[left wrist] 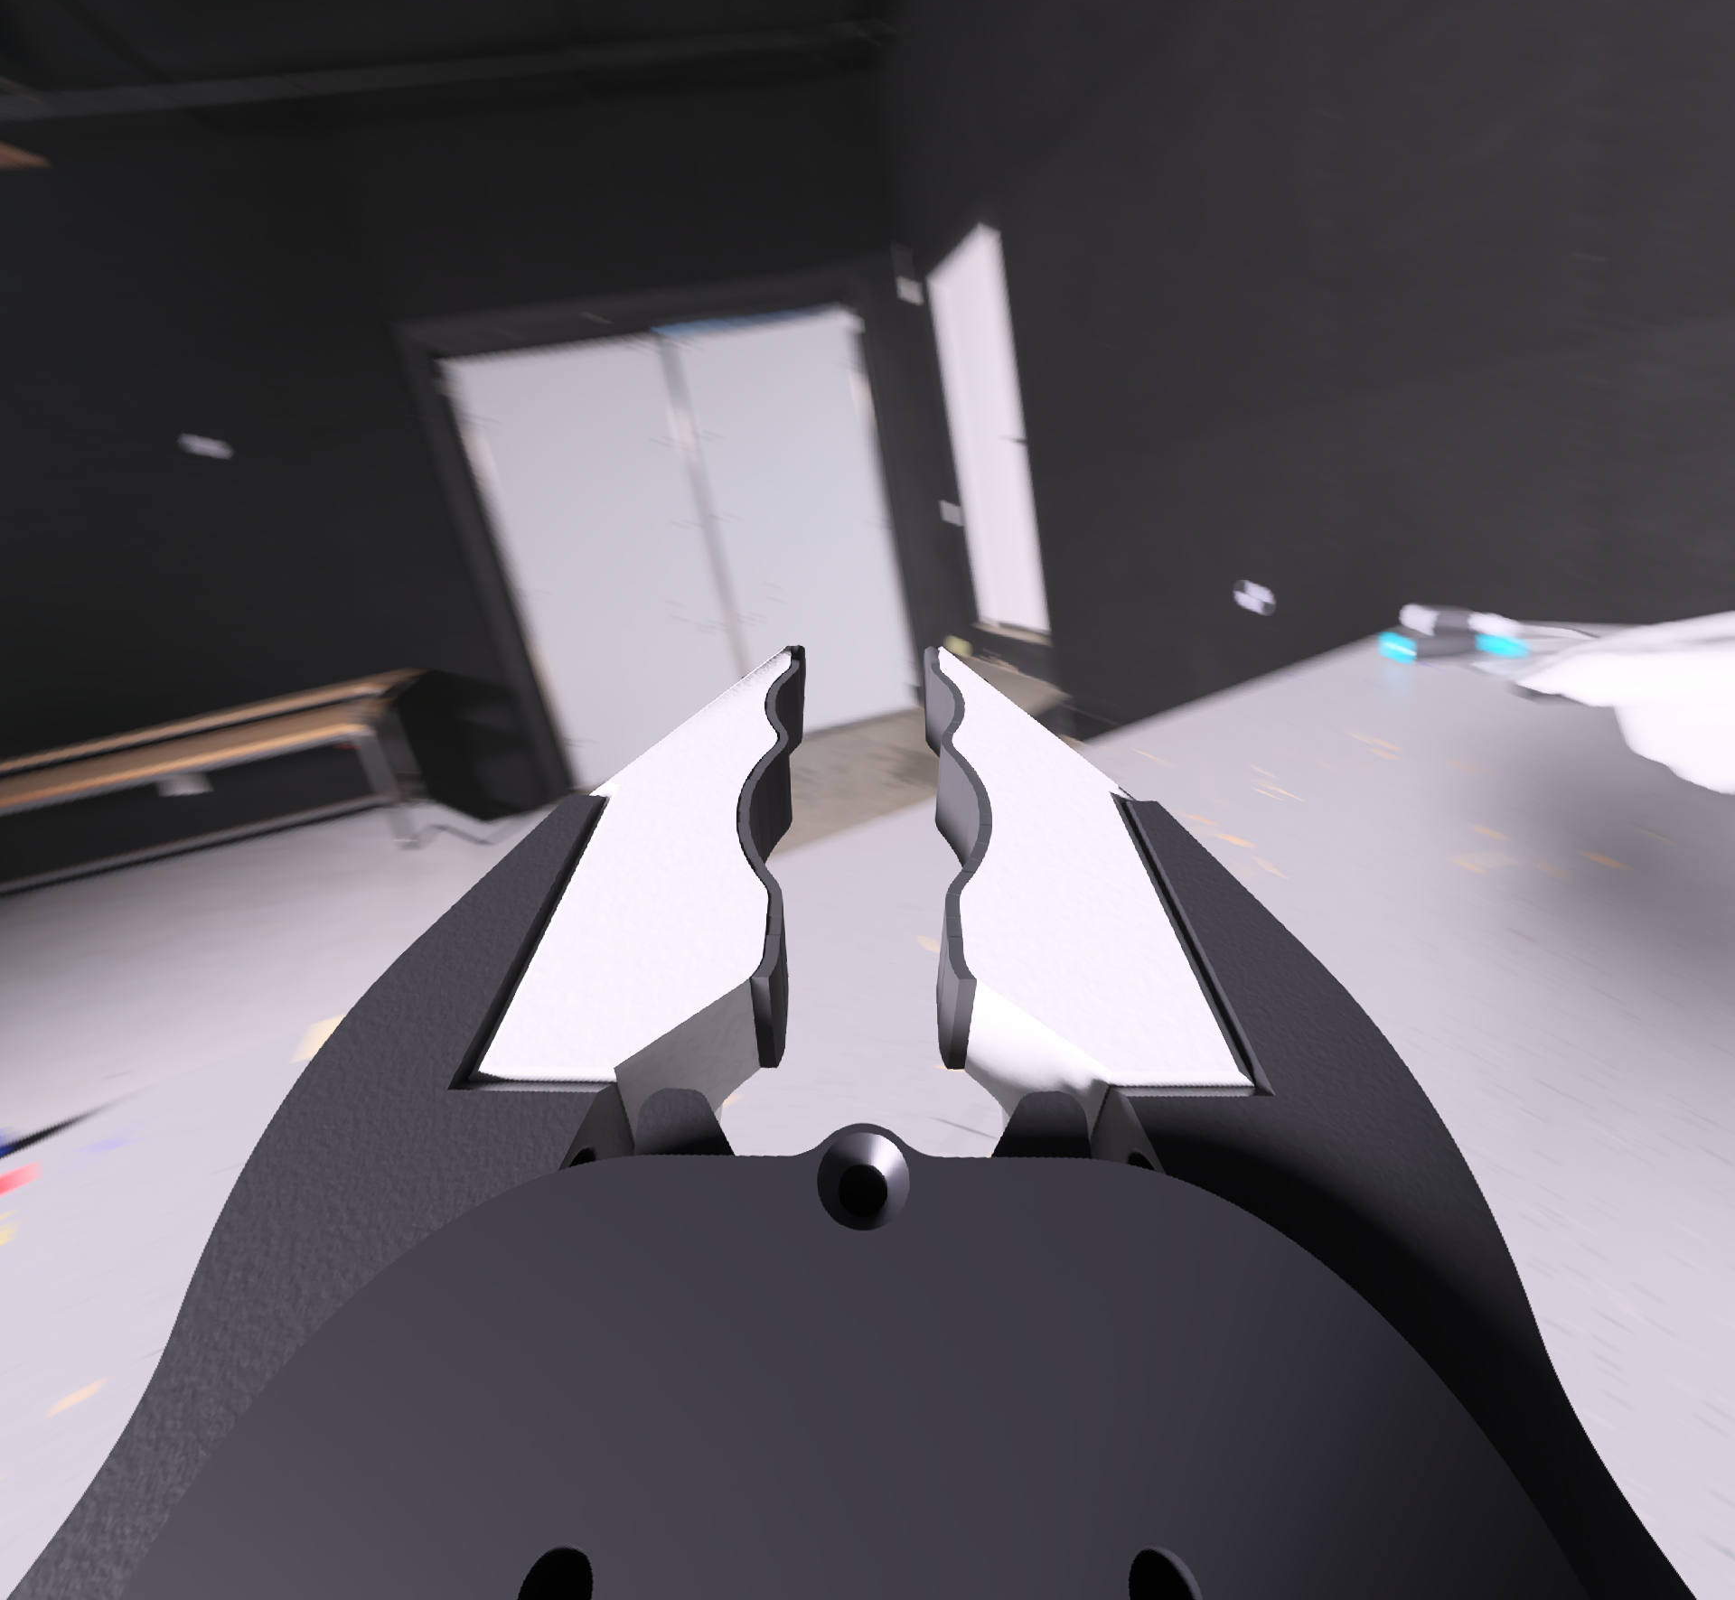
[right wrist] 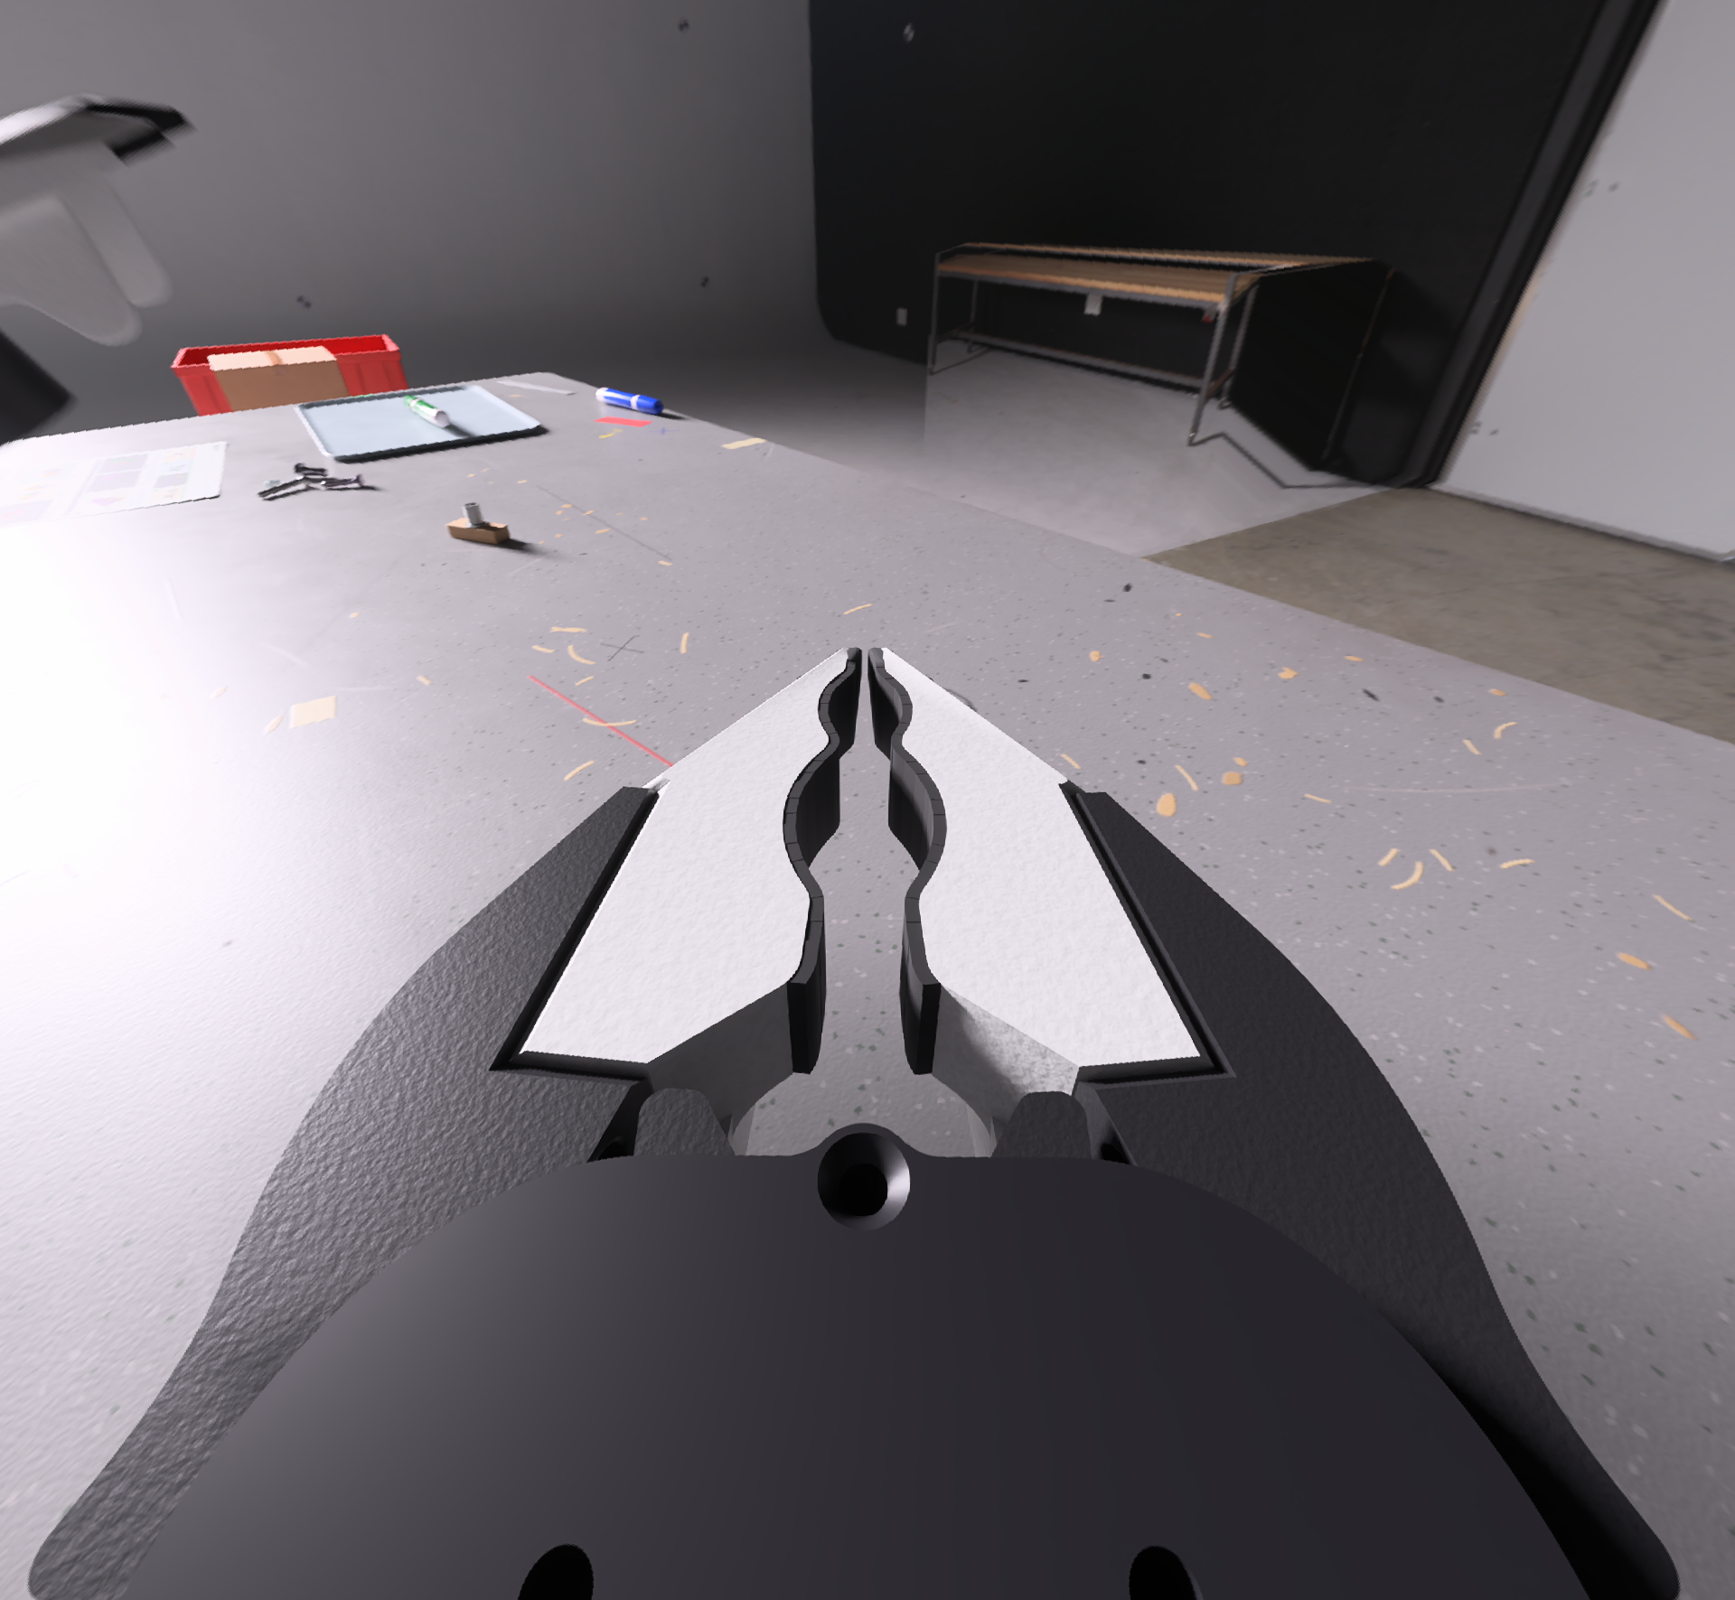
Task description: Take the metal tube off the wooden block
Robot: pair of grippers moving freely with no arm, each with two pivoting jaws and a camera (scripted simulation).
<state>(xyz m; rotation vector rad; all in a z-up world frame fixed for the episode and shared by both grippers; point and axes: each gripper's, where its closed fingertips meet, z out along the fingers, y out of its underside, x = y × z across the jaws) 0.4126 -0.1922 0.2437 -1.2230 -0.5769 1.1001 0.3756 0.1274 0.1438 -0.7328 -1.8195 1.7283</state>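
Note:
A small wooden block [right wrist: 479, 533] lies on the grey table [right wrist: 1220, 804], far ahead and to the left in the right wrist view. A short metal tube [right wrist: 472, 512] stands upright on it. My right gripper [right wrist: 865, 654] is shut and empty, low over the table, well short of the block. My left gripper [left wrist: 865, 656] is open a little and empty, pointing past the table edge toward the room; the block and tube are not in its view. The left gripper's blurred body [right wrist: 75, 222] shows at the upper left of the right wrist view.
A red bin [right wrist: 291, 368] with a cardboard box, a grey tray [right wrist: 376, 429] holding a green marker [right wrist: 427, 410], a blue marker [right wrist: 629, 400], loose black screws [right wrist: 310, 480] and a paper sheet [right wrist: 122, 475] lie at the table's far side. A bench [right wrist: 1155, 278] stands beyond.

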